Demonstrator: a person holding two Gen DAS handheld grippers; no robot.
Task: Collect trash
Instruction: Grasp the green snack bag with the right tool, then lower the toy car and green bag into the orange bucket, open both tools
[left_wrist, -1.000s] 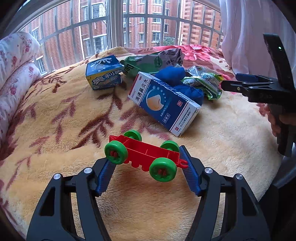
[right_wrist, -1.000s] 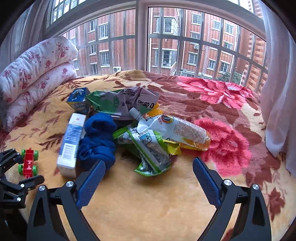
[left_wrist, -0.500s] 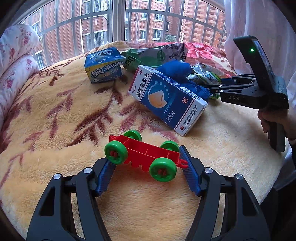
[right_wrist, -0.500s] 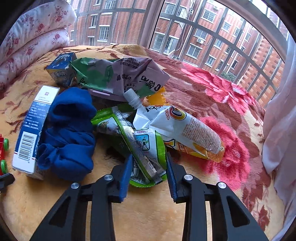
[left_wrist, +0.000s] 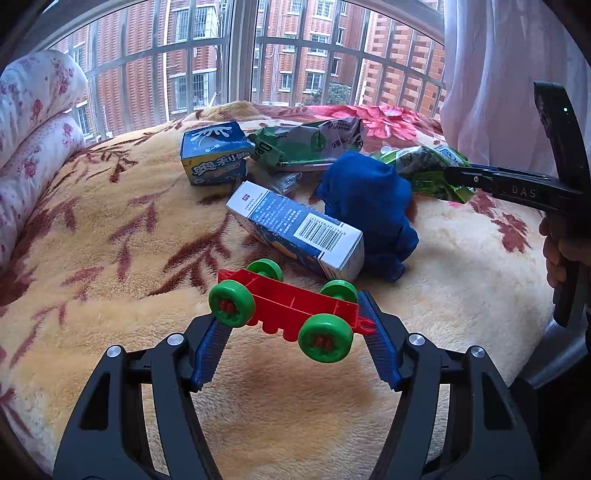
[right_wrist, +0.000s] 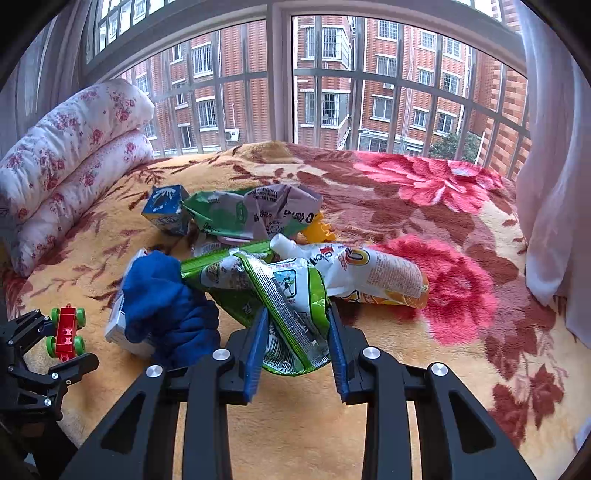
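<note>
My left gripper (left_wrist: 291, 328) is shut on a red toy cart with green wheels (left_wrist: 286, 308), held above the blanket; the cart also shows in the right wrist view (right_wrist: 66, 332). My right gripper (right_wrist: 297, 339) is shut on a green snack wrapper (right_wrist: 280, 291), lifted off the bed; the wrapper also shows in the left wrist view (left_wrist: 424, 171). A white spouted pouch (right_wrist: 365, 273), a crumpled green-grey bag (right_wrist: 255, 214), a long blue-white carton (left_wrist: 295, 229) and a small blue box (left_wrist: 214, 155) lie on the bed.
A blue cloth (right_wrist: 166, 302) lies against the carton. A yellow toy piece (right_wrist: 319, 229) peeks from under the bag. Rolled floral quilts (right_wrist: 70, 162) lie at the left. A barred window stands behind, a white curtain (right_wrist: 554, 166) at the right.
My right gripper has lifted the green wrapper off the bed and pulled back. The left gripper has shifted view with the cart still held; the carton now shows its barcode side.
</note>
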